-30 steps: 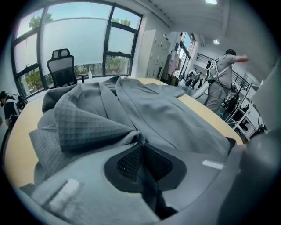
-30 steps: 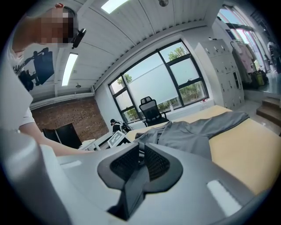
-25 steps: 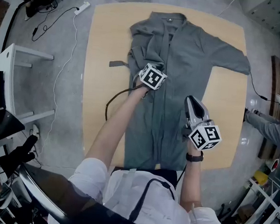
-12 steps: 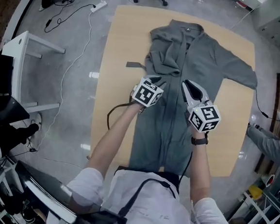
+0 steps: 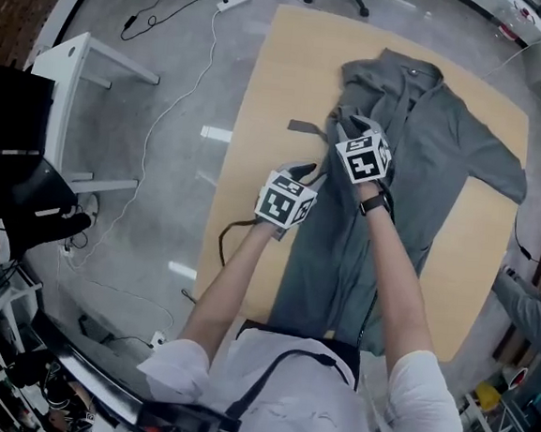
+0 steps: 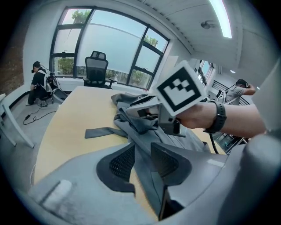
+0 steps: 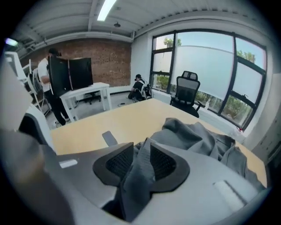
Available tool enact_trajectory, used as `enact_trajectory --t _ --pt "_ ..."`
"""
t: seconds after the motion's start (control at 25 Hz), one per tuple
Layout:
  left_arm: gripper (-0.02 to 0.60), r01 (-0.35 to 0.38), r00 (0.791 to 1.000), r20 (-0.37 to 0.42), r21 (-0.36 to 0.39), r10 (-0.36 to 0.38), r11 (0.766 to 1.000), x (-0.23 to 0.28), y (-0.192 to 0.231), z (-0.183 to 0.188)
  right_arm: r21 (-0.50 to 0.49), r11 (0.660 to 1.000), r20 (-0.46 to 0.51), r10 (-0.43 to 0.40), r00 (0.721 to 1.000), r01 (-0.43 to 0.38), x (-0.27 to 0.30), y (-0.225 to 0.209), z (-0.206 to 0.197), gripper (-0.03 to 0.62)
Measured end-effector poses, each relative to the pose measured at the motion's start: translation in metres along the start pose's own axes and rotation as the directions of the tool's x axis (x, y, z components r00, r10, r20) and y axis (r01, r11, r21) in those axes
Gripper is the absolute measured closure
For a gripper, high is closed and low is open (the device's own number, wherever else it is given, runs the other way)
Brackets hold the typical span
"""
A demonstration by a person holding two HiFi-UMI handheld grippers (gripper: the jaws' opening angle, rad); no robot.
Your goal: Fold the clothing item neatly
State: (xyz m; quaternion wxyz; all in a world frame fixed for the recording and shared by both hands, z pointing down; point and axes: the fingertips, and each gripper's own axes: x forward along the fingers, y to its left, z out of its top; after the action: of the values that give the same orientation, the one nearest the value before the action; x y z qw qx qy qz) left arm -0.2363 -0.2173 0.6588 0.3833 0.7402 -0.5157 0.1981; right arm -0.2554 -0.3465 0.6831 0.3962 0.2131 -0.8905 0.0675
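My right tongs (image 7: pixel 141 151) are opening on a bunched fold of the shirt (image 5: pixel 444 169). My left tongs (image 6: pixel 142 149) stand apart, cloth apparently loose between. Released, that fold could slump across the surface (image 5: pixel 271 98).

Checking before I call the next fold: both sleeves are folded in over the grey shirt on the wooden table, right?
No: only the sleeve on the person's left is folded in over the grey shirt; the other sleeve lies spread out on the wooden table, as the head view shows.
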Motion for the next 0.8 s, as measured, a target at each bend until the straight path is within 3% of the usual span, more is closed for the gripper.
enact_trajectory --t 0.16,0.28,0.36,0.6,0.68,0.8 --pt "0.462 -0.005 1.0 0.003 -0.028 0.005 1.0 -0.008 0.009 -0.006 -0.032 0.997 -0.119 -0.071 0.99 0.068 0.036 -0.007 -0.014 0.474" --pt "0.462 -0.009 1.0 0.005 -0.046 0.009 0.999 -0.012 0.014 -0.008 -0.017 0.994 -0.158 -0.108 0.982 0.106 0.041 -0.015 -0.023 0.515" --pt "0.462 -0.017 1.0 0.007 -0.066 0.018 0.998 -0.015 0.018 -0.008 0.035 0.992 -0.128 -0.112 0.985 0.118 0.031 -0.017 -0.014 0.55" --pt "0.462 -0.001 1.0 0.021 -0.106 0.003 0.994 -0.016 0.006 -0.012 0.235 0.964 0.073 -0.145 0.987 0.124 -0.045 -0.029 0.016 0.562" --pt "0.462 0.01 0.999 0.033 -0.102 -0.007 0.995 -0.015 -0.004 -0.008 0.389 0.918 0.171 -0.148 0.974 0.071 -0.083 -0.039 0.022 0.563" --pt "0.463 0.029 0.999 0.046 -0.101 -0.024 0.995 -0.015 -0.019 -0.006 0.629 0.774 0.328 -0.185 0.926 -0.068 -0.15 -0.058 0.023 0.565"
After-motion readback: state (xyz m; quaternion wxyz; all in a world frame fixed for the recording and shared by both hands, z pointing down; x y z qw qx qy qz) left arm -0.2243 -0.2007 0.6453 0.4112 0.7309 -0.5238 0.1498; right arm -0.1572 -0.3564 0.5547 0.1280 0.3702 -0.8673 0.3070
